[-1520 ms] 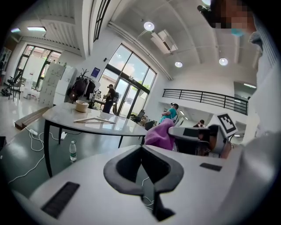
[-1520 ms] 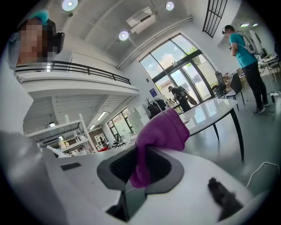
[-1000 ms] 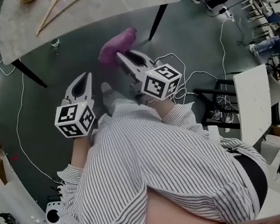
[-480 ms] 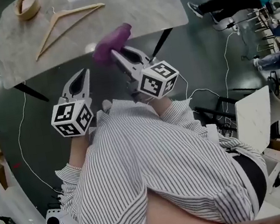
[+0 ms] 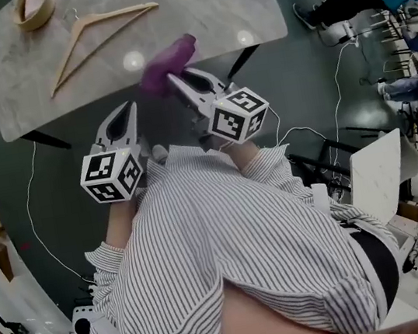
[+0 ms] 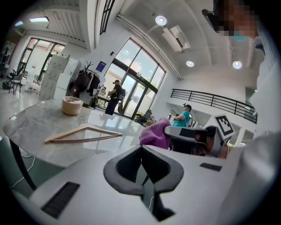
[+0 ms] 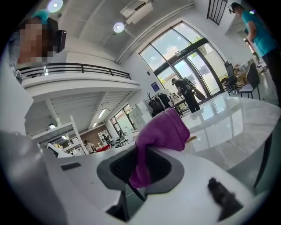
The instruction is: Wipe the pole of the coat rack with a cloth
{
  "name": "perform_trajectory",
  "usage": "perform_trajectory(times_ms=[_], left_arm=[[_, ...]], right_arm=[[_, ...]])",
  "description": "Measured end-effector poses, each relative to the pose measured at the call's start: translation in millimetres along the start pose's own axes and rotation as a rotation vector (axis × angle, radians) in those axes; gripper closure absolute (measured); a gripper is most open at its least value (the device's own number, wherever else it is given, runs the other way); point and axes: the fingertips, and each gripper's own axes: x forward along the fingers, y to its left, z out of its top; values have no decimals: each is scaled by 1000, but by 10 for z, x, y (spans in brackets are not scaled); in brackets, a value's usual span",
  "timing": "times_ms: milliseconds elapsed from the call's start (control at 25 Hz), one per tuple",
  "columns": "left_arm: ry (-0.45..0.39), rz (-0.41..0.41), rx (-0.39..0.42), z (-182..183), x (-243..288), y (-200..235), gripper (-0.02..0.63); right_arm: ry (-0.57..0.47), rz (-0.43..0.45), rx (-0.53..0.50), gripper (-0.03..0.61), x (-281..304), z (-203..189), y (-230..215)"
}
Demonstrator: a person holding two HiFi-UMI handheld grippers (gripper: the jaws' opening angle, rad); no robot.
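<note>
Approach step: right gripper (image 5: 178, 81) pinches cloth (image 5: 164, 64) by table (image 5: 200, 14) edge, left gripper (image 5: 129, 108) pressed together, empty (pole apparently not in view); next move: find pole, press cloth on.

No text, number or brand can be read in any view. The marker cube (image 5: 112, 176) on your left tool (image 5: 130, 108) carries only black-and-white square patterns, with no characters, and so does the cube on your right tool (image 5: 175, 79). In the left gripper view, a small blue sign (image 6: 102, 66) hangs on the far wall beside the windows. Its print is too small to read.
</note>
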Motion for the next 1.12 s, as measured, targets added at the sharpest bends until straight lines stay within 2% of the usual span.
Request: perform_trajectory(times_ms=[280, 760, 1000, 1120], left_arm=[[4, -53, 13, 355, 242, 371, 602], [51, -100, 25, 992, 645, 1377, 603], [106, -127, 25, 1107, 823, 1764, 603], [145, -134, 61, 1105, 879, 1875, 603]], right_arm=[[-6, -59, 12, 517, 404, 155, -181], [-32, -111, 31, 517, 1504, 460, -306], [-32, -151, 52, 517, 1917, 524, -405], [-39, -161, 69, 517, 2071, 544, -432]])
